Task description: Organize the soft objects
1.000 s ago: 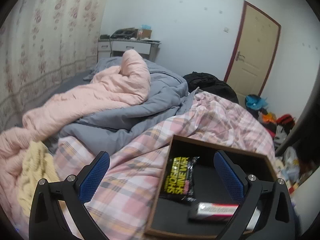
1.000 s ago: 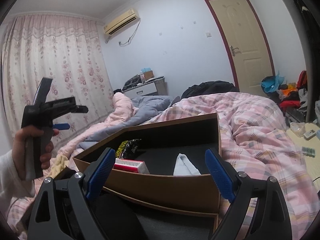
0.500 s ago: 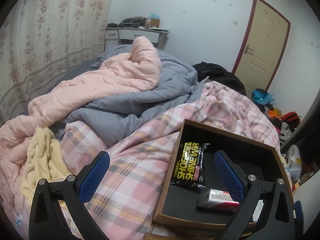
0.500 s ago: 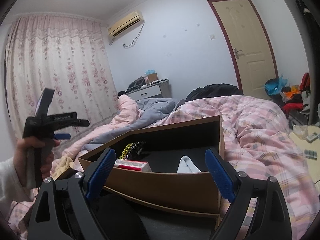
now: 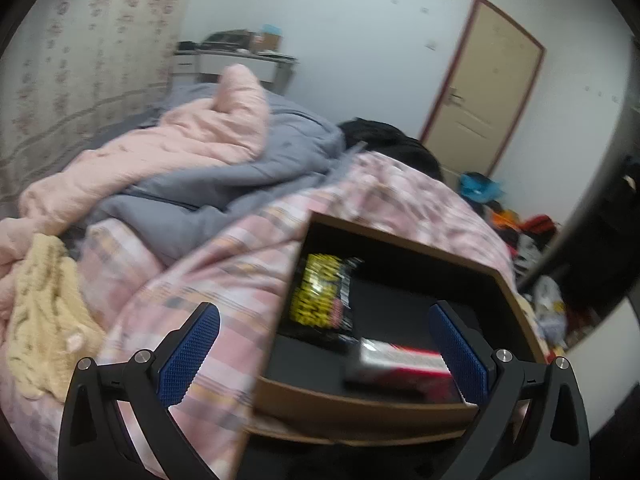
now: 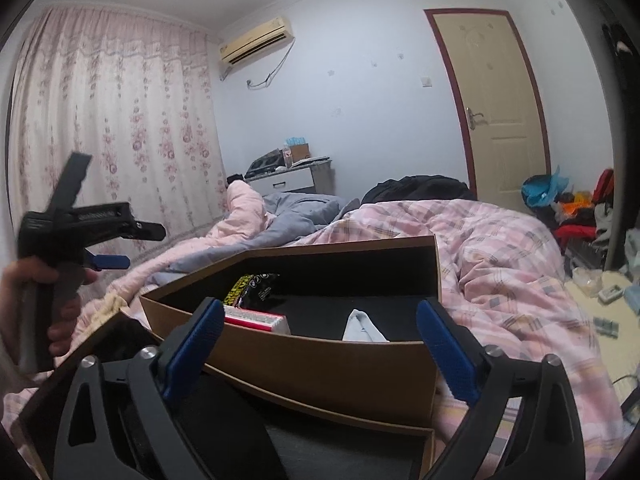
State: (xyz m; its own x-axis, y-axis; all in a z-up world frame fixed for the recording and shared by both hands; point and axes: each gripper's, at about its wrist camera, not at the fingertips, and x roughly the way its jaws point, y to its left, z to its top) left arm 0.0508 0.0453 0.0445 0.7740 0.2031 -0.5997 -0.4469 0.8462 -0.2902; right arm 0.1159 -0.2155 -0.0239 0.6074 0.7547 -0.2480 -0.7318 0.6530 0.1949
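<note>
Lower centre of both views: right gripper (image 6: 318,344) jaws have just been opening, nothing between; left gripper (image 5: 324,348) open, empty, now dipped toward box (image 5: 360,402).

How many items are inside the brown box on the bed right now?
3 visible: a black and yellow packet near the box's far left corner, a red and white pack against its near wall, and a folded pale cloth toward the middle. The near wall may hide more.
</note>
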